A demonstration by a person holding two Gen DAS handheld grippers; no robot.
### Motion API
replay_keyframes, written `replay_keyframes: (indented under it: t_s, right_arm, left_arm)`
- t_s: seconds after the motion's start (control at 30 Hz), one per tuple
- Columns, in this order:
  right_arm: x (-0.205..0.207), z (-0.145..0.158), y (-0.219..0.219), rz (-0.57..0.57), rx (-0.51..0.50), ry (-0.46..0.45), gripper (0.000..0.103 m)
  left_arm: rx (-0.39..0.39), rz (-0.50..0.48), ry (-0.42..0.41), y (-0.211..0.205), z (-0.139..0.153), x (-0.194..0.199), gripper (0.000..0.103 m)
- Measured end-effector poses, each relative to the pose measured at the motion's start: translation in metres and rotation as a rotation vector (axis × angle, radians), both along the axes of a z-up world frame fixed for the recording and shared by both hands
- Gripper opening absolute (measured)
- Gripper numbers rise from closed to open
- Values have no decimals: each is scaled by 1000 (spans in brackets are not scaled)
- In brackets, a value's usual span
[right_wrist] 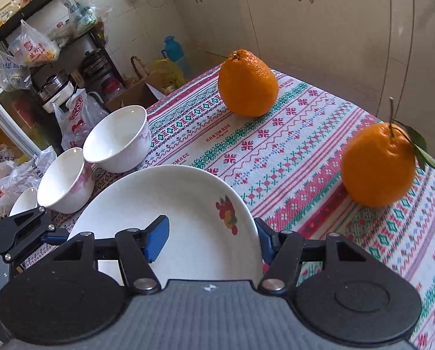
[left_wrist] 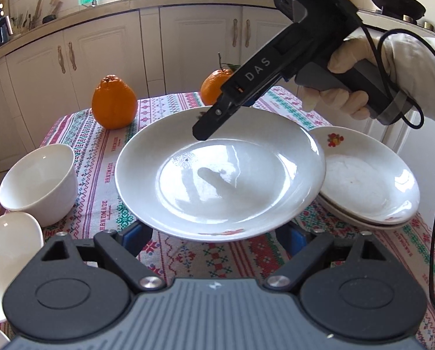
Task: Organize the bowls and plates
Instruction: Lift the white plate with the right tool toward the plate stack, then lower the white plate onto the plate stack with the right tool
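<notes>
Woven tablecloth [right_wrist: 290,145] in red, green and white bands with "HANDMADE" lettering covers a small table in a kitchen. Cream cabinets [left_wrist: 188,38] run behind it under a counter crowded with utensils and bottles; a black wok [left_wrist: 395,0] sits at the far right of that counter. From the right wrist camera, a dark shelf rack [right_wrist: 42,29] hung with plastic bags stands past the table's left edge.

Two oranges on the cloth: one [right_wrist: 248,83] near the far edge, the other [right_wrist: 377,164], with stem and leaf, further right.

White bowls [right_wrist: 118,140] sit in a row along the left edge, at least three, the nearer two touching.

Large white plate [left_wrist: 220,172] is held tilted above the cloth. Right gripper [right_wrist: 211,240] pinches its rim near the fruit decal, one blue pad inside the plate, the other under the rim. In the left wrist view this gripper comes down from upper right, steeply angled, in a white-gloved hand [left_wrist: 363,75].

Left gripper [left_wrist: 217,234] has its blue pads spread wide beneath the plate's near rim; cannot tell if they touch it.

Stack of smaller plates [left_wrist: 369,180] lies just right of the big plate, whose rim overlaps it.
</notes>
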State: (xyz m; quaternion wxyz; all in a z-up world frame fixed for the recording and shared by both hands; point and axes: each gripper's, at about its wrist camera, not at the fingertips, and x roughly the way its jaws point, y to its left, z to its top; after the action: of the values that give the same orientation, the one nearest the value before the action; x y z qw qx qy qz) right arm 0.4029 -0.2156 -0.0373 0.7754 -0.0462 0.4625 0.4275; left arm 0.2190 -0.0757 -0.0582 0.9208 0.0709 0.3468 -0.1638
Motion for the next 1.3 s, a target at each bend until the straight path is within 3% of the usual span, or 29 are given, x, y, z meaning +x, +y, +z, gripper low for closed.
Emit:
replay_keyframes:
  t_s: [0.57,1.3]
  right_arm:
    - [-48,17,-62,-122,19,-48,68]
    - [-98,6,-150,-303,19,-57,69]
  left_arm:
    - [34,-148,-19,-35,11,-20,91]
    - [42,-333,18,-96,4,-34,91]
